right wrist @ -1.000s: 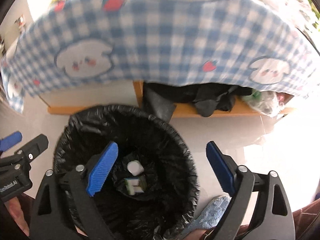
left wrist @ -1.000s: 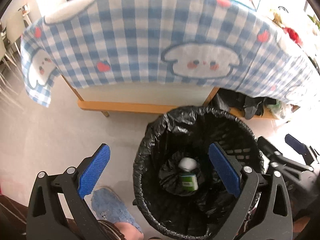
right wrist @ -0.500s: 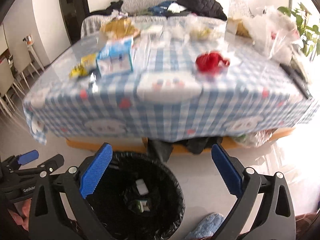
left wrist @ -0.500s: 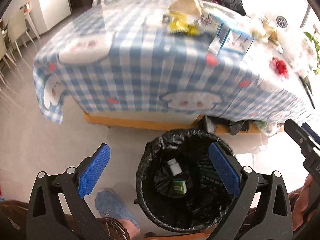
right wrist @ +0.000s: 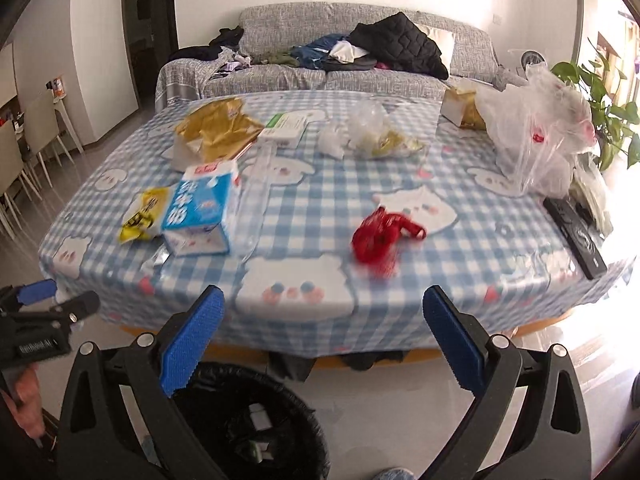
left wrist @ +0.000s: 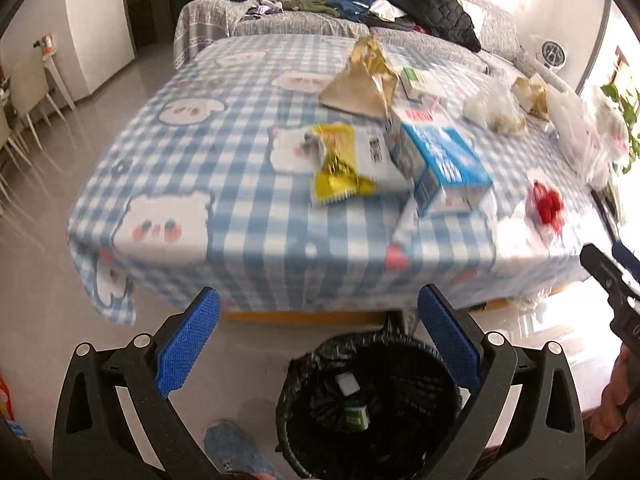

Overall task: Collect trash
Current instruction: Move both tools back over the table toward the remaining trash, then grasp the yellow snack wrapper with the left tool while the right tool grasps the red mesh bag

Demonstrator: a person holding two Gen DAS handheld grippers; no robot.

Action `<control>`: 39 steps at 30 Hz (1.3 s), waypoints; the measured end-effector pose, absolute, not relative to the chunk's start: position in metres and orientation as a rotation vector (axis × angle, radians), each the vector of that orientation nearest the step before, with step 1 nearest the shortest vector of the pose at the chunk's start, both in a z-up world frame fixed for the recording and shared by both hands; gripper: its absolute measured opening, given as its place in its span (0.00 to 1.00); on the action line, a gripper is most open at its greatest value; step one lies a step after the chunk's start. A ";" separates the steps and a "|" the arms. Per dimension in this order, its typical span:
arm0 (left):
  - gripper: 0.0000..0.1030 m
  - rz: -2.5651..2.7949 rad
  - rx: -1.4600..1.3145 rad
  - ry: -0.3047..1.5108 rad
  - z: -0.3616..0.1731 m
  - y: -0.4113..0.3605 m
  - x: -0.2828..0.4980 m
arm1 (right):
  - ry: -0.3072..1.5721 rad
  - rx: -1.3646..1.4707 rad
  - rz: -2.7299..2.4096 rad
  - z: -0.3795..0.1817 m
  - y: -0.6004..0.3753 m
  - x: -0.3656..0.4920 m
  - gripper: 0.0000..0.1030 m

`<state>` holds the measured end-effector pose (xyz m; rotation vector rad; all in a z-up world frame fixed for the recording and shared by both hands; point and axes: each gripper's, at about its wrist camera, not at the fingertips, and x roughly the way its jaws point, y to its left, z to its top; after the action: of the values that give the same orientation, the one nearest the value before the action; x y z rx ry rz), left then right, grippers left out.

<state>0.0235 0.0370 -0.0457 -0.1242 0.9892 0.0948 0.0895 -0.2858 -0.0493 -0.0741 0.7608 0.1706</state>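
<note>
Both tongs (left wrist: 318, 346) (right wrist: 323, 346) risen from bin (left wrist: 370, 408), empty, agape; remote (right wrist: 576, 236) only in right view.

Tablecloth (right wrist: 304, 216): blue & white check w/ white cartoon faces, pink cheeks, small red hearts. Carton lying on it (right wrist: 200, 216): blue & white, red mark on top. Crumpled wrapper beside carton (right wrist: 142, 216): yellow w/ black print. Crinkled foil bag (right wrist: 212, 130): gold. Flat box (right wrist: 286, 124): white w/ green stripe. Scrunched plastic bag (right wrist: 380, 236): red. Bin w/ liner (left wrist: 368, 408): black; white and green bits inside. Gripper pads (left wrist: 188, 344): blue, ribbed, on black frames. Sofa (right wrist: 360, 52): grey weave. Quilted jacket (right wrist: 400, 44): black.
</note>
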 end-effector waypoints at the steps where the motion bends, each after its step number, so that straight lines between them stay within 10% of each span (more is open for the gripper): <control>1: 0.94 0.100 -0.124 0.986 -0.044 0.039 0.031 | 0.762 -0.077 0.166 -0.049 -0.287 0.095 0.93; 23: 0.91 0.144 -0.077 1.057 -0.076 0.054 0.163 | 0.854 -0.081 0.100 -0.091 -0.312 0.201 0.83; 39: 0.49 0.194 -0.093 1.083 -0.079 0.059 0.163 | 0.890 -0.055 0.131 -0.108 -0.311 0.210 0.56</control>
<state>0.1627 0.0586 -0.0787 -0.0933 1.0825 0.1943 0.2098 -0.3110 -0.1084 -0.0554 0.8899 0.1314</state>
